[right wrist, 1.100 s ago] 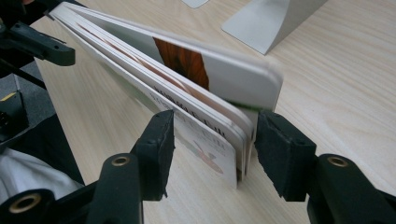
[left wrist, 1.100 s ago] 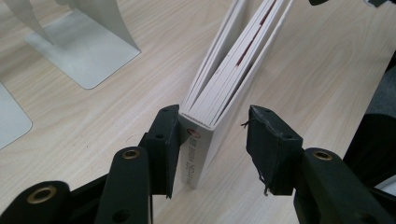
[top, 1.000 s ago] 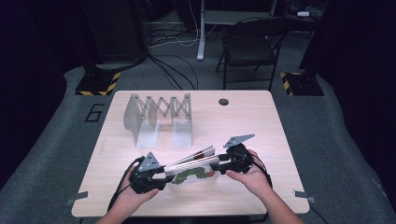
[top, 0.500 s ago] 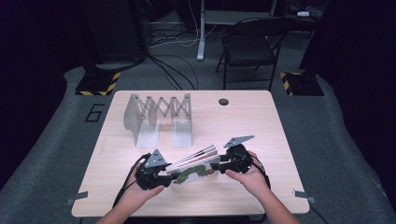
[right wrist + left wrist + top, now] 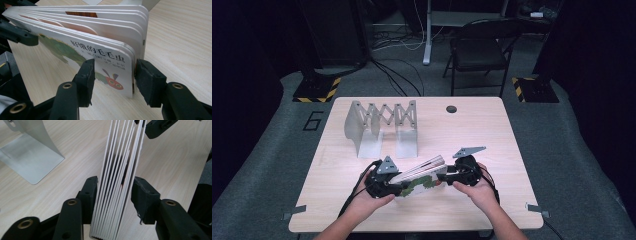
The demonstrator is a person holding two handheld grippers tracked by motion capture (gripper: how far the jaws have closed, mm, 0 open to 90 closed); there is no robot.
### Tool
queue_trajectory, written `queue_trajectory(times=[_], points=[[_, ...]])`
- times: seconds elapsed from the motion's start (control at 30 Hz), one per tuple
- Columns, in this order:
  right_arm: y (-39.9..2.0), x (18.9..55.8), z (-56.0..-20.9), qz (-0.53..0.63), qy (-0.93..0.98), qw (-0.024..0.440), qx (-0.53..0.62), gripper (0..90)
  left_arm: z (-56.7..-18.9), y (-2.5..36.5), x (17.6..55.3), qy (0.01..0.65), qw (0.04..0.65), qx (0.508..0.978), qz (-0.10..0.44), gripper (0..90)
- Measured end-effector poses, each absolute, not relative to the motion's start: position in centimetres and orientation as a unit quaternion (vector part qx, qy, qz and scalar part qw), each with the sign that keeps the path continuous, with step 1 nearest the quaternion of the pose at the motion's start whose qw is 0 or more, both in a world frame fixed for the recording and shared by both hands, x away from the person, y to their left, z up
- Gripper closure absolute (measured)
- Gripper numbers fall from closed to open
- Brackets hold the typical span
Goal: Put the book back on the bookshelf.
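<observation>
So you've got the board book (image 5: 421,178) hanging between both grippers, just above the table's (image 5: 472,130) near edge: left gripper (image 5: 114,192) clamped on one end, right gripper (image 5: 113,75) just closed onto the other.

- Left tool (image 5: 398,186), held in the left hand (image 5: 367,200), near-left, jaws clamped, pointing right.
- Right tool (image 5: 443,176), in the right hand (image 5: 477,189), jaws just closing, pointing left.
</observation>
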State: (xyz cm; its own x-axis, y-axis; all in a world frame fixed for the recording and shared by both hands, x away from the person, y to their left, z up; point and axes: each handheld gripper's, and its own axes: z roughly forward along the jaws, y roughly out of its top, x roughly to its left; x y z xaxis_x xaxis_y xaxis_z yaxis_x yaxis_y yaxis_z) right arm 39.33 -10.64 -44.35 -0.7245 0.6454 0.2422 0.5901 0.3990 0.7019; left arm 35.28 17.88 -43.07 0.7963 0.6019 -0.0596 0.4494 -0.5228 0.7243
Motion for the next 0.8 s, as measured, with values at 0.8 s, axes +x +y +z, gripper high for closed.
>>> queue_trajectory(times=[0.8], points=[[-10.7,39.3,-44.9,0.418,0.826,0.035,0.376,49.4,-44.0,16.4,36.4,0.303,0.368,0.875,0.087,56.6]])
